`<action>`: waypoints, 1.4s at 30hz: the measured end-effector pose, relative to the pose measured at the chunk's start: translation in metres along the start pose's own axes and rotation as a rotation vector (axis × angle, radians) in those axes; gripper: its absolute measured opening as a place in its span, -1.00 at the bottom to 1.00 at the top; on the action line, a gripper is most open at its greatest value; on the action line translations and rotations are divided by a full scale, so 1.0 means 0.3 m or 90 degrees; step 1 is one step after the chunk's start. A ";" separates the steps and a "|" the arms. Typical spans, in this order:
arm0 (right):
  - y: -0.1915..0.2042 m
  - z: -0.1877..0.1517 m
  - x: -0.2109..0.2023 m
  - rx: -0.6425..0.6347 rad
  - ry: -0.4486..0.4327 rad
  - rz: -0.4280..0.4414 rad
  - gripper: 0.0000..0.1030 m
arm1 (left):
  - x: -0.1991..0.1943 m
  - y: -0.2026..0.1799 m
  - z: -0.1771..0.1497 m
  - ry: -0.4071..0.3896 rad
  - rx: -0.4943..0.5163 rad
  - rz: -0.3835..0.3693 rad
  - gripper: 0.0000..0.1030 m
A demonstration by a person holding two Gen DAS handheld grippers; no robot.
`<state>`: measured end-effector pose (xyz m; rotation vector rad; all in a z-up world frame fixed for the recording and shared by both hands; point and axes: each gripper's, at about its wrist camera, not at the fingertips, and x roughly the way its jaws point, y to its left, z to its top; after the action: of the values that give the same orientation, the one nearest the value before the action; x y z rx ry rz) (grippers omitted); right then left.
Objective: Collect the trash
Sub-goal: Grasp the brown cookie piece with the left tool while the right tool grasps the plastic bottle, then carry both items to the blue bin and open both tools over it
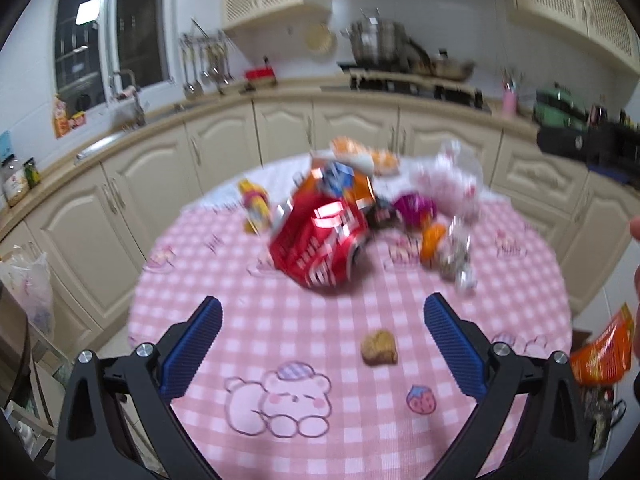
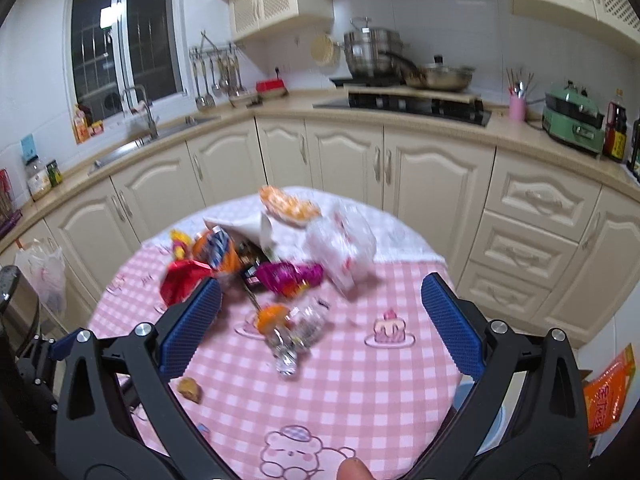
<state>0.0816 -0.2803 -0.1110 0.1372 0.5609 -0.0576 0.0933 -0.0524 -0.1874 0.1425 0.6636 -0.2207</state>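
Left gripper jaws wide apart, nothing held. Brown crumb lies between its fingers; crushed red can just ahead. Can: light, stiff, dented, probably slick, so clamp across the flattened body. Right gripper also spread, empty, with the clear crinkled wrapper and orange piece between its fingers; wrapper is soft, pinch the bunched part. Round table edge is near on both sides; bare cloth close to the tongs gives approach room.

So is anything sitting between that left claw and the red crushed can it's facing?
Nothing visible. The left gripper is open, and only bare checked tablecloth lies between it and the red can. A small brown scrap sits between the fingers, right of centre, nearer than the can.
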 end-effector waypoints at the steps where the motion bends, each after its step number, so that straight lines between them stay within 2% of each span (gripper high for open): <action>1: -0.005 -0.012 0.020 0.000 0.011 -0.002 0.90 | 0.019 -0.001 -0.011 0.010 0.001 -0.003 0.91; 7: -0.030 -0.070 0.104 -0.005 0.061 -0.006 0.90 | 0.134 -0.038 -0.055 0.063 0.013 -0.020 0.91; 9: -0.032 -0.079 0.127 -0.007 0.075 -0.006 0.90 | 0.150 -0.049 -0.057 0.074 0.018 -0.026 0.82; 10: -0.030 -0.085 0.134 -0.008 0.081 -0.006 0.90 | 0.158 -0.053 -0.058 0.079 0.021 -0.029 0.68; 15: -0.029 -0.119 0.188 -0.015 0.116 -0.004 0.90 | 0.193 -0.068 -0.076 0.109 0.024 -0.060 0.26; 17: -0.023 -0.133 0.209 -0.021 0.129 0.000 0.90 | 0.203 -0.075 -0.089 0.118 0.027 -0.070 -0.05; 18: -0.016 -0.140 0.224 -0.027 0.140 0.005 0.90 | 0.202 -0.076 -0.094 0.112 0.029 -0.070 -0.08; 21: 0.008 -0.159 0.268 -0.039 0.164 0.025 0.90 | 0.195 -0.072 -0.096 0.106 0.024 -0.088 -0.49; 24: 0.048 -0.174 0.337 -0.057 0.196 0.056 0.85 | 0.195 -0.048 -0.093 0.106 0.002 -0.105 -0.50; 26: 0.069 -0.182 0.383 -0.060 0.217 0.073 0.50 | 0.191 -0.036 -0.089 0.102 -0.005 -0.101 -0.50; 28: 0.072 -0.189 0.414 -0.053 0.230 0.083 -0.19 | 0.184 -0.019 -0.081 0.099 -0.016 -0.101 -0.50; 34: 0.030 -0.207 0.373 -0.050 0.215 0.104 -0.21 | 0.153 0.016 -0.052 0.080 -0.035 -0.096 -0.50; 38: -0.057 -0.208 0.305 -0.007 0.196 0.139 -0.21 | 0.126 -0.007 -0.022 0.060 -0.048 -0.123 -0.50; 42: -0.218 -0.173 0.182 0.070 0.140 0.193 -0.21 | 0.096 -0.091 0.035 0.039 -0.035 -0.161 -0.50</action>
<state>0.0944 -0.3383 -0.1910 0.3366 0.7514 0.2246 0.1149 -0.0856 -0.1988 0.0110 0.7481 -0.4426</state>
